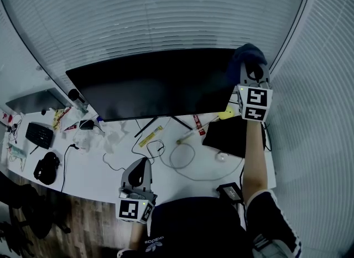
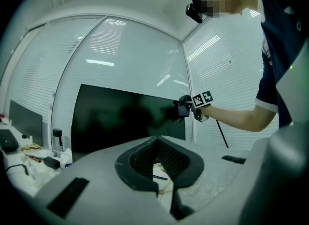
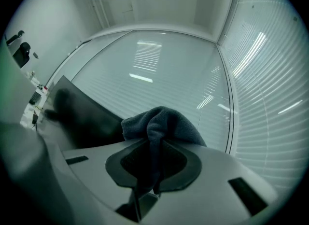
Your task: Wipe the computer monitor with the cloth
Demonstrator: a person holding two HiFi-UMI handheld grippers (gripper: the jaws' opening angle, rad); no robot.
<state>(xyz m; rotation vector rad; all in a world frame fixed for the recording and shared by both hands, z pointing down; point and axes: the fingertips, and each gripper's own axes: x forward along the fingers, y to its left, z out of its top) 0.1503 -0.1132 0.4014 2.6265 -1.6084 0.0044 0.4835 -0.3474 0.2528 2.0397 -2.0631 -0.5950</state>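
Observation:
The black computer monitor [image 1: 155,85] stands on the white desk [image 1: 99,174], its screen dark. My right gripper [image 1: 251,67] is raised at the screen's upper right corner, shut on a dark blue cloth [image 1: 247,55] that bunches out past the jaws and rests against that corner. In the right gripper view the cloth [image 3: 161,122] is pinched between the pads, with the monitor [image 3: 82,118] to the left. My left gripper [image 1: 142,164] hangs low over the desk's front edge, jaws together and holding nothing. From the left gripper view [image 2: 163,190] the monitor [image 2: 125,115] and the cloth [image 2: 182,108] show ahead.
Loose cables [image 1: 182,157], a black notebook [image 1: 229,135], a yellow item [image 1: 227,113] and crumpled paper [image 1: 110,138] lie under the monitor. A keyboard [image 1: 40,135], a mouse [image 1: 47,168] and a second screen [image 1: 33,101] sit at the left. Window blinds [image 1: 166,13] stand close behind.

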